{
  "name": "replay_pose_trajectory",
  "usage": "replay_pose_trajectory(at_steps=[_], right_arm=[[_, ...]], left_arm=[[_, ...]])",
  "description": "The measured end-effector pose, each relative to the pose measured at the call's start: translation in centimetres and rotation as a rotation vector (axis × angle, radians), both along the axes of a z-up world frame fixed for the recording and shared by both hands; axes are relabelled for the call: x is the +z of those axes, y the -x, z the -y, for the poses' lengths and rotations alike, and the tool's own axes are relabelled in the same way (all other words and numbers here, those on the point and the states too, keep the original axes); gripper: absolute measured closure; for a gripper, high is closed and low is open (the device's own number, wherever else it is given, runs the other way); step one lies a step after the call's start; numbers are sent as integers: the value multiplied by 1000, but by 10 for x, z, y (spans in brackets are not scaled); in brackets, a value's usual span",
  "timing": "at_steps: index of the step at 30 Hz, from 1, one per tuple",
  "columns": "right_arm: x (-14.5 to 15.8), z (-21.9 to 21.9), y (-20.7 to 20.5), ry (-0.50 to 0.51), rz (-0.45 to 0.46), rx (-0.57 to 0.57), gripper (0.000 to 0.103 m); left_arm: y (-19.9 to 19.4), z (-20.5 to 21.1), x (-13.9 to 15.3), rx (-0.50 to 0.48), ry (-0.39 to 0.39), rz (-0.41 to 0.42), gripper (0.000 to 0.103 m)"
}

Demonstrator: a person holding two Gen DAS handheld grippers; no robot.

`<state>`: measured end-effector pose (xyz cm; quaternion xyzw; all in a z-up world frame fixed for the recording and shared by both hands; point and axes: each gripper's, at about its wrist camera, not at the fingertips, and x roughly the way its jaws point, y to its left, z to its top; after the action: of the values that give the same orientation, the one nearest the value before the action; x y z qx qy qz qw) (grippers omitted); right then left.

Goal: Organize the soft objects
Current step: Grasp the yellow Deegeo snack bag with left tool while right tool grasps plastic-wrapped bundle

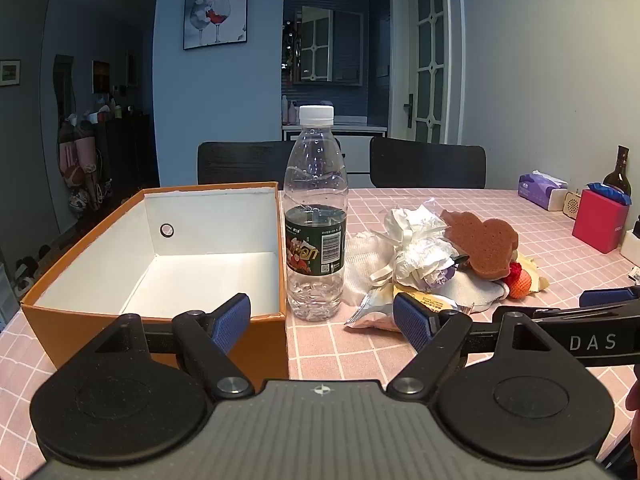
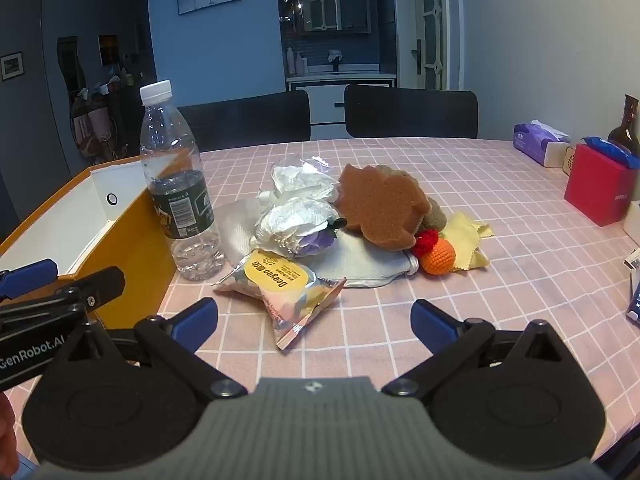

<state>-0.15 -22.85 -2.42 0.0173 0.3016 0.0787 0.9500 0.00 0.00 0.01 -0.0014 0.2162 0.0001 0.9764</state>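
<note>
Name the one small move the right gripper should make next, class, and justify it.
Probably ease the right gripper forward to the snack packet: its jaws are open and empty, the packet is the nearest soft item, and the orange box stands open.

Blue-painted walls close in a dim room. A framed wine-glass print hangs above two black chair backs pushed to the pink grid-patterned tablecloth. A white panelled glass door stands right.

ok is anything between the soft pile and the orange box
Yes: the water bottle stands upright right beside the box wall, between it and the pile with the sponge. Nothing covers the box opening.
</note>
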Motion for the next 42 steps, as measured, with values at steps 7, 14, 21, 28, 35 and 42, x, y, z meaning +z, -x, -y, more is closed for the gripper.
replay_pose_trajectory(at_steps=[7, 14, 21, 28, 35, 42], right_arm=[[-3, 16, -8, -30, -9, 12, 2], [-25, 49, -28, -65, -7, -10, 8], [-43, 50, -45, -30, -25, 8, 30], [-60, 52, -69, -16, -40, -29, 50], [-63, 57, -76, -20, -36, -63, 50], [-68, 63, -75, -8, -58, -74, 49]], left_arm=[[2, 9, 4, -71, -16, 36, 19], [-17, 35, -2, -277, -47, -10, 47], [-55, 54, -25, -321, 38, -92, 33], [-89, 45, -46, -217, 215, -203, 19], [-114, 42, -62, -107, 358, -305, 14], [-137, 59, -73, -23, 368, -374, 12]])
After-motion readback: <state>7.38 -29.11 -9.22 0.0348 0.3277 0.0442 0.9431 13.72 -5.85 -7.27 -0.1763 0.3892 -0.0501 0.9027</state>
